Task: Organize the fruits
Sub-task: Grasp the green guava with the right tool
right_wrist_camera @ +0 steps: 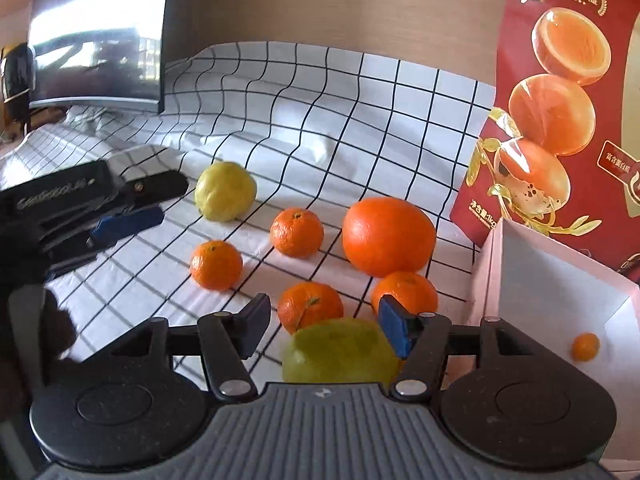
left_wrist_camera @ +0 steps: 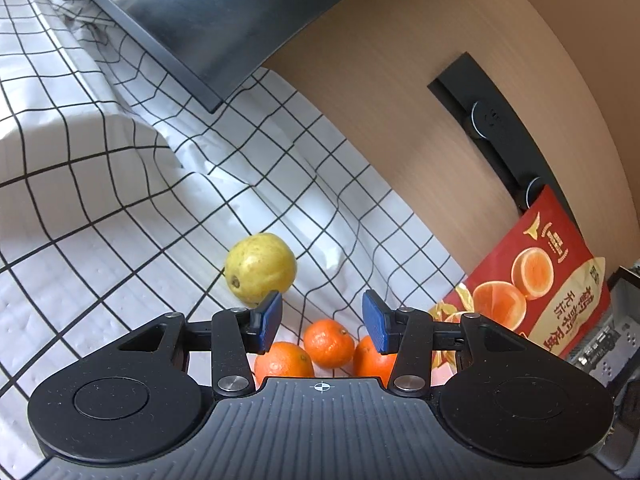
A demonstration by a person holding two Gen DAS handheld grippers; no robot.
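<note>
Sitting between the right tool's (right_wrist_camera: pixel 324 330) parted pads, untouched by the left one: a blurred green fruit (right_wrist_camera: pixel 340 354). Mandarins (right_wrist_camera: pixel 297 232) and a large orange (right_wrist_camera: pixel 388 236) lie mid-cloth; yellow guava (right_wrist_camera: pixel 225 197) behind. Left tool (left_wrist_camera: pixel 322 320) open, empty.

Two identical handheld grippers are shown. The left gripper (left_wrist_camera: pixel 322 322) and the right gripper (right_wrist_camera: pixel 320 330) are each built from matte black plastic. A dark grey ribbed housing fills the bottom centre, marked by a small white crosshair on the left unit and a small white logo on the right. Two large round black discs with recessed circles flank it. Black link arms are fastened by silver screws. The fingers (left_wrist_camera: pixel 268 322) are faced with textured blue pads.
</note>
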